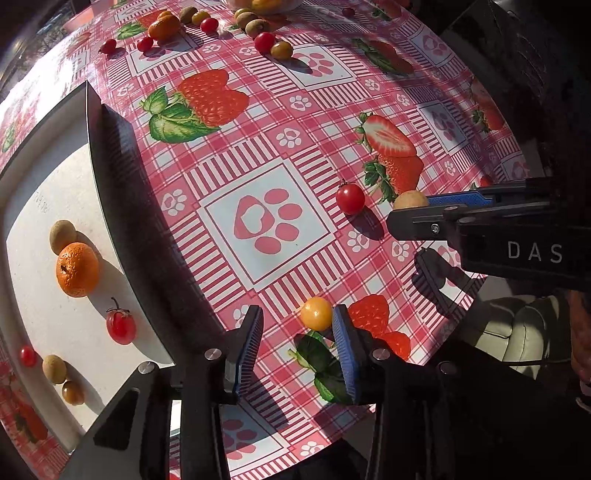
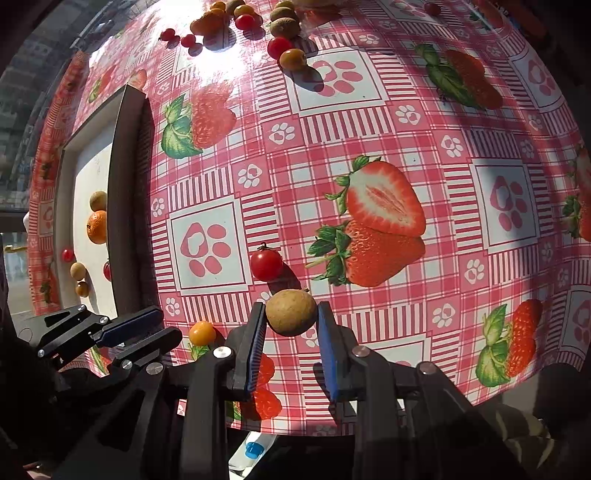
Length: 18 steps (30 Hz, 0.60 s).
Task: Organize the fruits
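Observation:
My left gripper (image 1: 297, 325) is open, its right finger beside a yellow cherry tomato (image 1: 316, 313) on the strawberry tablecloth. My right gripper (image 2: 291, 317) is shut on a tan longan (image 2: 291, 312), low over the cloth; it also shows in the left wrist view (image 1: 410, 199). A red cherry tomato (image 1: 350, 198) (image 2: 266, 264) lies just beyond. A white tray (image 1: 44, 206) (image 2: 83, 177) with a dark rim at the left holds an orange (image 1: 77, 269), longans, red cherry tomatoes and a small brown fruit.
At the table's far edge lie more fruits: kiwis (image 1: 251, 22), an orange (image 1: 164, 28), red tomatoes (image 1: 264, 41) and yellow-brown ones (image 1: 282, 50). The near table edge is just below both grippers. A pale cushion (image 1: 517, 328) is at the right.

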Available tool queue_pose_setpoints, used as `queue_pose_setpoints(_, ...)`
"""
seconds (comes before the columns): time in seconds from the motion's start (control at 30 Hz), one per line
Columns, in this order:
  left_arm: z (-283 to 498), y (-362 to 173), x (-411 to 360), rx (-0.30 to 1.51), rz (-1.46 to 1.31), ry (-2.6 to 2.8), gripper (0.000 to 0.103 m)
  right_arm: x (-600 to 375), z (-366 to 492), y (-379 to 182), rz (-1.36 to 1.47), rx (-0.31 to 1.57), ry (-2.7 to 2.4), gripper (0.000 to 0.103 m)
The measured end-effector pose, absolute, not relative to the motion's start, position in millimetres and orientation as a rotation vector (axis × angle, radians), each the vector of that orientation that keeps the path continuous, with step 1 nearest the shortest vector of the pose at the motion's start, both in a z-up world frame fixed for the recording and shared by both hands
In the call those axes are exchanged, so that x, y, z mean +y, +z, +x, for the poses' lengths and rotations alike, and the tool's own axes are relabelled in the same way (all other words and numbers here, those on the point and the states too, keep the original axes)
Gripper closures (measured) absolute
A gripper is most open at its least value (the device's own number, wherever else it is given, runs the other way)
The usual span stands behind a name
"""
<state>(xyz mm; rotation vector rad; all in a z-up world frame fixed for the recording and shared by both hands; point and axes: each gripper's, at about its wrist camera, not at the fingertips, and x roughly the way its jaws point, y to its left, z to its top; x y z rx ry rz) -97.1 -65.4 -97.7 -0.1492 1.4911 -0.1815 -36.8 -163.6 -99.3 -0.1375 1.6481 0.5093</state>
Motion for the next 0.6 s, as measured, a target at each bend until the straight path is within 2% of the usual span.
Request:
queue_pose_setpoints(0.23,-94,-107,-88,1.491,-0.068,-0.205,0.051,-178,-41,-104,-0.131,1.662,0.488,0.073)
queue_pose_setpoints(0.3,-94,-115,-94,1.517,-0.029,-0.195,0.079,-181,-41,-106,-0.127,1.664,0.48,0.073)
queue_pose_setpoints(0.33,-94,-119,-96,1.532,-0.024,-0.193,0.081,-183,-41,-107,-0.123,1.666,0.476,0.073)
queue_pose_setpoints(0.6,-95,-110,-70,1.507,-0.153,-0.194,0.082,-192,-36,-101,-0.1,1.657,0.476,0.073)
